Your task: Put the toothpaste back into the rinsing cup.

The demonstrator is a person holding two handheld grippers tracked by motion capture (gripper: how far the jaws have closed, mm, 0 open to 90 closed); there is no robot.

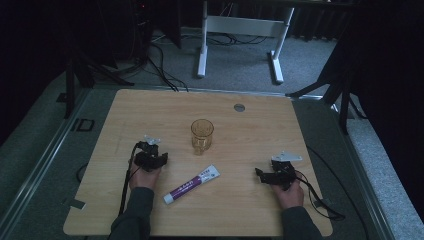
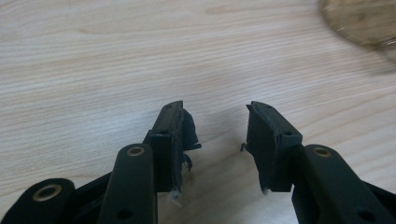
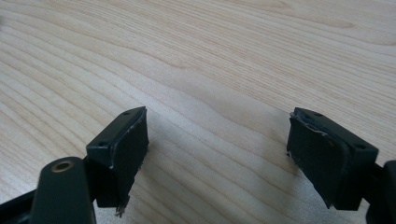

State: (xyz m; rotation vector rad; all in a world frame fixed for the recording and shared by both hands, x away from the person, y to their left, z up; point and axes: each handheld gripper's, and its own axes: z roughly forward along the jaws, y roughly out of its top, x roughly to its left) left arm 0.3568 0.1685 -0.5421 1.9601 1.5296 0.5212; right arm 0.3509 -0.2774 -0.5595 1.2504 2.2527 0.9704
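Observation:
An amber glass cup [image 1: 202,135] stands upright near the middle of the wooden table [image 1: 150,107]. A white and purple tube [image 1: 192,184] lies flat in front of it, pointing diagonally. My left gripper [image 1: 161,158] rests on the table left of the tube, held by a hand, with its jaws open and only bare wood between them [image 2: 219,135]. The cup's blurred base [image 2: 362,23] sits at the top right of the left gripper view. My right gripper [image 1: 258,173] rests at the right, open wide over bare wood [image 3: 217,140].
A small grey round cap [image 1: 239,107] is set into the table near its far edge. Cables [image 1: 320,200] trail from both grippers toward the near edge. White desk legs [image 1: 202,45] and dark stands are on the floor beyond the table.

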